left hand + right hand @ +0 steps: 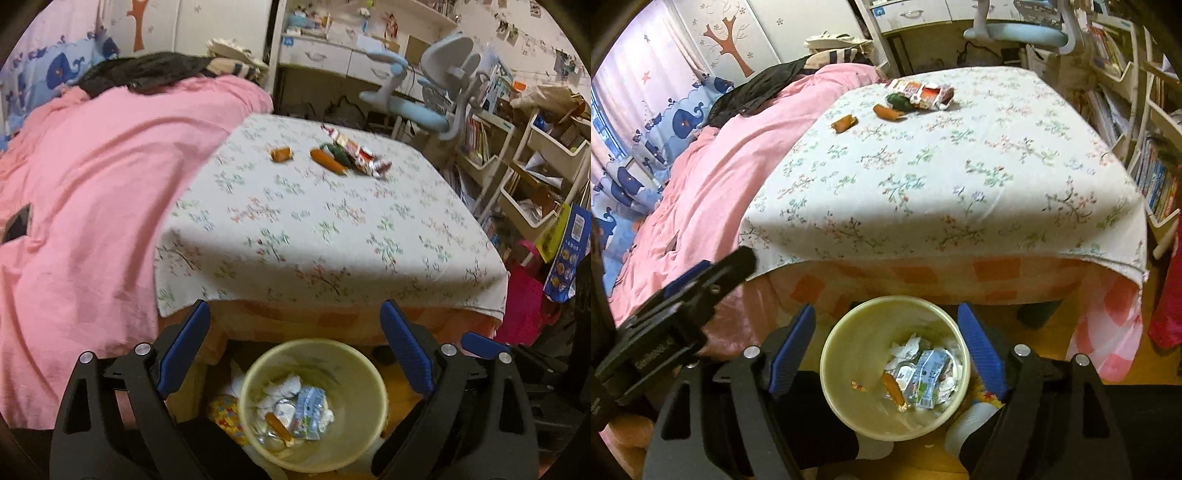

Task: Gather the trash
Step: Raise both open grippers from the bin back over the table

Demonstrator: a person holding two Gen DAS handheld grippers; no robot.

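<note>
Dim, warm indoor light; soft fisheye pictures.
Both views bend hard at the rim, with black corners. The wrappers [354,155] on the surface [332,229] are smeared by blur; the shelves [535,166] look soft; shadow sits under the surface.

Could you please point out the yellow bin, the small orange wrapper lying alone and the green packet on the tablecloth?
yellow bin [846,332], right wrist view, bare inner wall.
small orange wrapper [281,153], left wrist view, its middle.
green packet [899,101], right wrist view, its middle.
</note>
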